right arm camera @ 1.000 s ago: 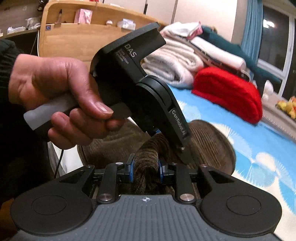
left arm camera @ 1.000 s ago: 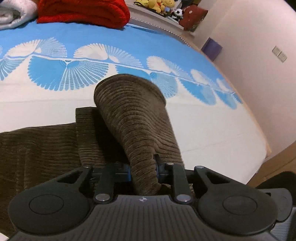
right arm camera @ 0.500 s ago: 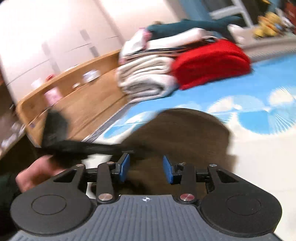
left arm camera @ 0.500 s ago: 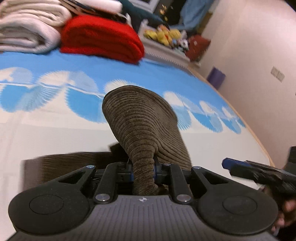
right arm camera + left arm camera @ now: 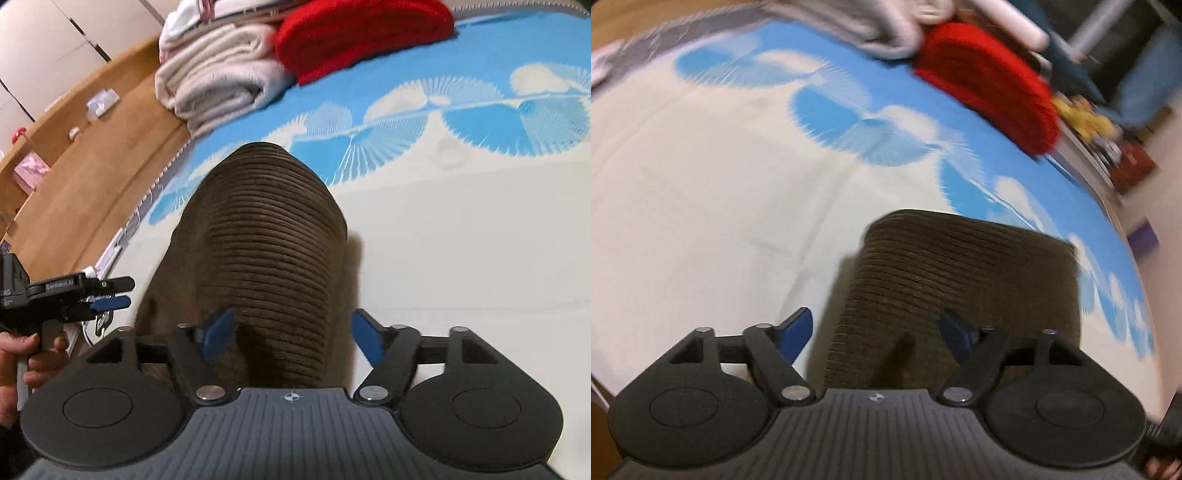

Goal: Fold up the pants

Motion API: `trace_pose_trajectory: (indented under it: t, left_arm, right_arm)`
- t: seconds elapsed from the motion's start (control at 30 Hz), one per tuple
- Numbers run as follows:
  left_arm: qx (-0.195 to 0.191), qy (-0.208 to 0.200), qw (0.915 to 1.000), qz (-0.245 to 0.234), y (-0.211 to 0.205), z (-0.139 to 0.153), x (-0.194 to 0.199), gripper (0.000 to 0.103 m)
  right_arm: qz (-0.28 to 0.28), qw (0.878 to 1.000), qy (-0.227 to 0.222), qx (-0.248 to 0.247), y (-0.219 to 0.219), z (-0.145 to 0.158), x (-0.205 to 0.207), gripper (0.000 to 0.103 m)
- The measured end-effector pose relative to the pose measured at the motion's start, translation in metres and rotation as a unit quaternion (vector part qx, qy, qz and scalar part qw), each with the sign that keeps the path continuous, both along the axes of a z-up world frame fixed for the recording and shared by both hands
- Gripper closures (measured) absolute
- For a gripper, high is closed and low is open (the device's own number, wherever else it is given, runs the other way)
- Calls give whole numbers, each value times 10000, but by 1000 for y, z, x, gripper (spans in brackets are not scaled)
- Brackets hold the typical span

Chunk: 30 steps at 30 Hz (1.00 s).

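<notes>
both handheld grippers share one build: a dark grey ribbed housing with a small crosshair mark at its front edge, flanked by two round black discs. black linkage bars pinned with silver screws run out to blue-padded fingers on the left gripper (image 5: 877, 332) and the right gripper (image 5: 291, 334). seen side-on from the right wrist, the left unit carries white lettering on its black body, a pale grip, and the person's hand (image 5: 22, 360) around it.

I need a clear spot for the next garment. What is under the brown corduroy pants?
The pants lie on the blue-and-white bedsheet; whatever is directly beneath them is covered.
</notes>
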<state>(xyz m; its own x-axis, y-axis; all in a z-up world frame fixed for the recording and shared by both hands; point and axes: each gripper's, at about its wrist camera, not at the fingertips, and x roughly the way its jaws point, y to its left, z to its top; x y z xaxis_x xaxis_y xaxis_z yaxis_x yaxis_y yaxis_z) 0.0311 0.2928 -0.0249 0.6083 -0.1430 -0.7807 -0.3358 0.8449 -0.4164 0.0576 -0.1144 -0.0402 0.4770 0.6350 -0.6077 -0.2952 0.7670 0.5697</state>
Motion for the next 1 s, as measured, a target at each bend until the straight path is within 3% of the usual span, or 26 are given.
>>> trace_pose_trajectory:
  t: [0.1,0.17,0.27,0.37,0.43,0.47,0.53,0.63,0.73,0.87,0.93,1.0]
  left_arm:
    - [-286,156,9994,109,8,-9,7,22]
    - [12,-46,10000,26,-1,-1,11,22]
    - [149,-226,9994,-210,-15,6,17,18]
    - [365,170,9987,-306,-28,-7,31,18]
    - [425,504,9974,-304,-30,-17,39,18]
    - [388,606,9969,-310,-31,-23,42,17]
    - [237,753,9965,-269,-27,-33,45,13]
    - [-150,850,9959,-253,-21,-44,53,13]
    - [-664,924,9930,-307,-17,-57,59,13]
    - [-955,1069,9890,-351,-24,-71,67,11]
    - [-861,1086,9896,-390,-30,-74,69,11]
    - [-713,1084,9906,-437,-36,-72,72,17]
  right_arm:
    - [-80,9996,197,162,7,-3,8,29]
    - [-150,9994,201,242,12,-2,13,29]
    - [-161,9998,42,102,25,2,24,28]
    - [-391,9971,-24,-647,36,-8,36,27]
    - [-616,9913,278,-1128,39,-32,44,35]
    - [-781,9893,556,-1103,35,-46,47,37]
    - [-1171,9864,980,-602,21,-63,51,32]
    - [-1126,9872,1040,-434,21,-58,52,33]
    - [-1080,9862,1245,133,10,-59,58,33]
    - [-923,9876,1263,132,7,-69,62,22]
    - [-856,9884,1244,180,8,-68,60,21]
    - [-665,9905,1181,212,13,-66,62,38]
